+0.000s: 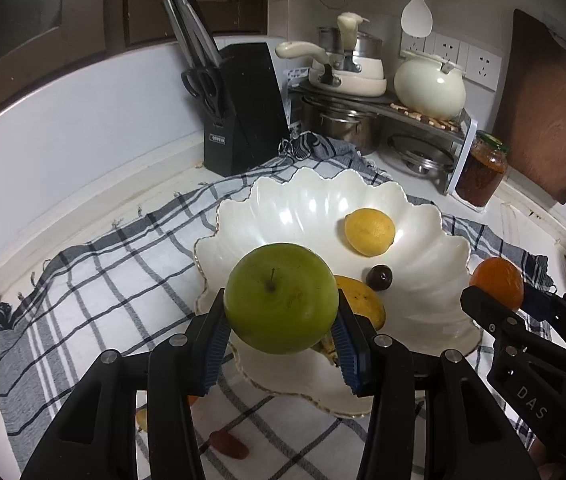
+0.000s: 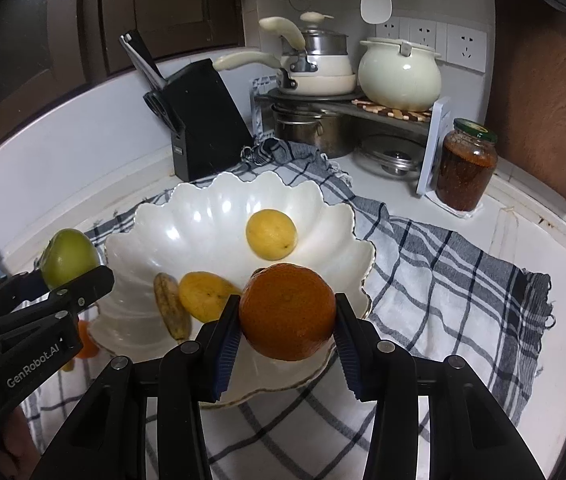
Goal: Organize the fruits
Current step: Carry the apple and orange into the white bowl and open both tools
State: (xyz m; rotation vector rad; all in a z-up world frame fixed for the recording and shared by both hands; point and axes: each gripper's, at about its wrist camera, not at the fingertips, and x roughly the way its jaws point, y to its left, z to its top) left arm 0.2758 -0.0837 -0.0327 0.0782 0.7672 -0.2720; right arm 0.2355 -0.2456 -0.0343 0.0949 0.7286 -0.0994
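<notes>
Clamped in the left gripper (image 1: 281,334), the green apple (image 1: 281,298) hangs over the bowl's (image 1: 243,216) near-left rim; carry it to bare bowl floor left of the lemon (image 1: 369,232) before spreading. Right gripper (image 2: 287,338) pinches the orange (image 2: 287,312) above the bowl's near rim: lower it beside the lemon, gently.

Illumination is dim and flat, indoor, from overhead; colours read muted and slightly warm. Bright glare patches sit on the glossy inside of the white scalloped bowl (image 1: 423,208) and on the cream pot (image 1: 429,84). Shadows are soft, falling under the bowl's rim onto the checked cloth (image 1: 95,280). Strong fisheye curvature bends the counter edge and wall; the corners vignette to black. Focus is acceptable centrally, softer and grainy toward the edges.
</notes>
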